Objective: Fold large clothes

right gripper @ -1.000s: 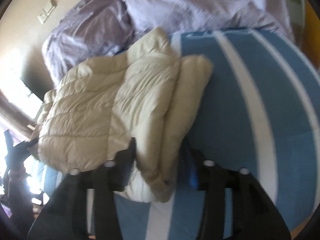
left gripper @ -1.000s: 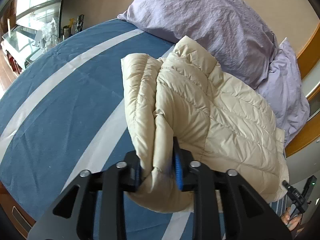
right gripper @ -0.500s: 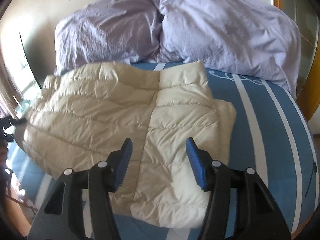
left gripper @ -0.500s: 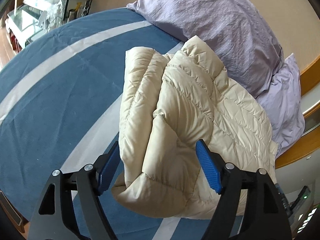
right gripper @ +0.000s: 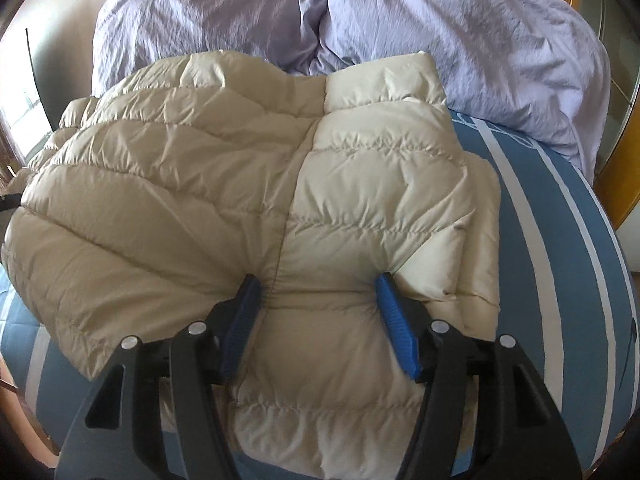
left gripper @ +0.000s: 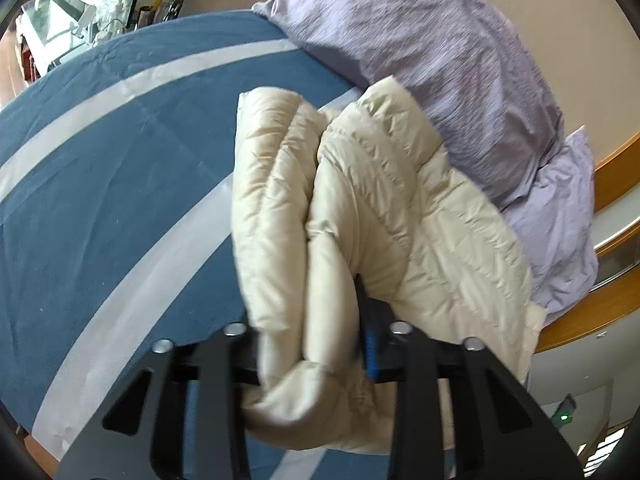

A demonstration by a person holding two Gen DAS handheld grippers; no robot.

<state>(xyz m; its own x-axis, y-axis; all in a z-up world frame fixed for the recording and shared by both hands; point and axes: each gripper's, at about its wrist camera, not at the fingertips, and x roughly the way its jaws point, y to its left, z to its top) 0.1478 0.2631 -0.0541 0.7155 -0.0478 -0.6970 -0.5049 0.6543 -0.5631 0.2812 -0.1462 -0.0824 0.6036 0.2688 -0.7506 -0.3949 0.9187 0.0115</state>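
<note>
A cream quilted puffer jacket [left gripper: 420,208] lies folded on the blue striped bedcover [left gripper: 100,200], its collar towards the pillows. My left gripper [left gripper: 312,336] is at the jacket's near folded edge; its jaws are closing and pinch a thick roll of the fabric. In the right wrist view the jacket [right gripper: 200,184] fills the middle. My right gripper [right gripper: 317,284] pushes its fingertips down into the jacket near its lower hem. Its jaws are opening and padding bulges up between the blue pads [right gripper: 394,320].
Two lilac pillows [right gripper: 460,40] [right gripper: 200,20] lean against the wall behind the jacket. A wooden bed frame [left gripper: 592,312] runs along the right. A cluttered glass table [left gripper: 80,12] stands beyond the bed's far corner. Bare bedcover [right gripper: 560,240] shows right of the jacket.
My left gripper let go, opened wide, then closed again on the folded edge. My right gripper swung from the jacket's side to over its middle and sank onto it.
</note>
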